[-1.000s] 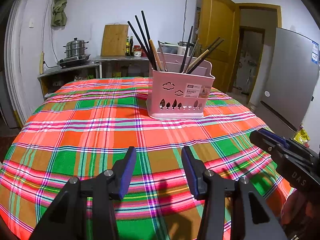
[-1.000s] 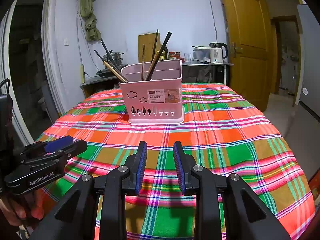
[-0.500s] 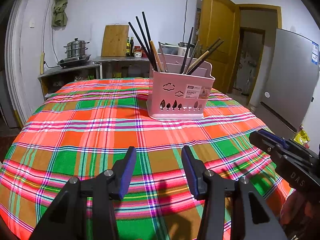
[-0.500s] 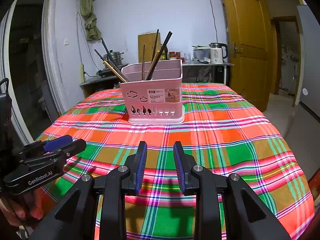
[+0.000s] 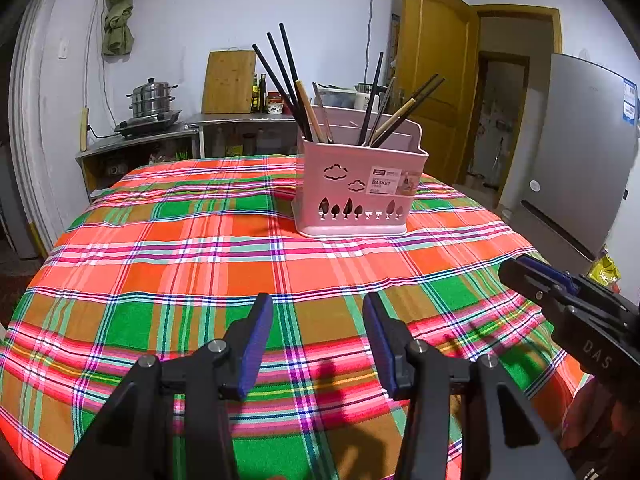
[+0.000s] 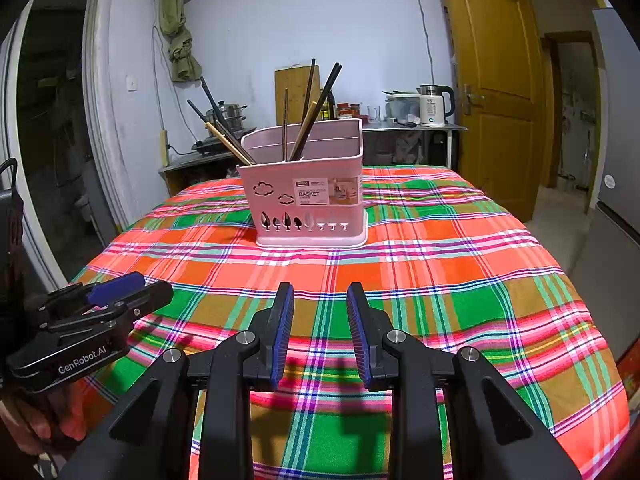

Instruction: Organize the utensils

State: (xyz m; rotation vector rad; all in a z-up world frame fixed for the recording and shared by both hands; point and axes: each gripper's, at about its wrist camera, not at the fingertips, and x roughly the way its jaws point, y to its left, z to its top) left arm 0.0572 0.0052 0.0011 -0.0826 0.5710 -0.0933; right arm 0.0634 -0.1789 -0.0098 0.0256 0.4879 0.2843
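Note:
A pink utensil basket [image 5: 356, 188] stands upright on the plaid tablecloth [image 5: 200, 248], past the middle of the table; it also shows in the right wrist view [image 6: 308, 200]. Several dark and wooden chopsticks [image 5: 296, 88] stick up from its compartments, seen too in the right wrist view [image 6: 312, 112]. My left gripper [image 5: 318, 320] is open and empty, low over the near part of the cloth. My right gripper [image 6: 320, 312] is open and empty, also over the near cloth. Each gripper appears at the edge of the other's view: the right one [image 5: 560, 300], the left one [image 6: 108, 300].
A counter [image 5: 160, 136] with a steel steamer pot [image 5: 152, 100] and a cutting board [image 5: 228, 80] stands behind the table. A yellow door [image 5: 436, 80] and a grey fridge [image 5: 580, 152] are to the right. A kettle [image 6: 434, 106] sits on a far shelf.

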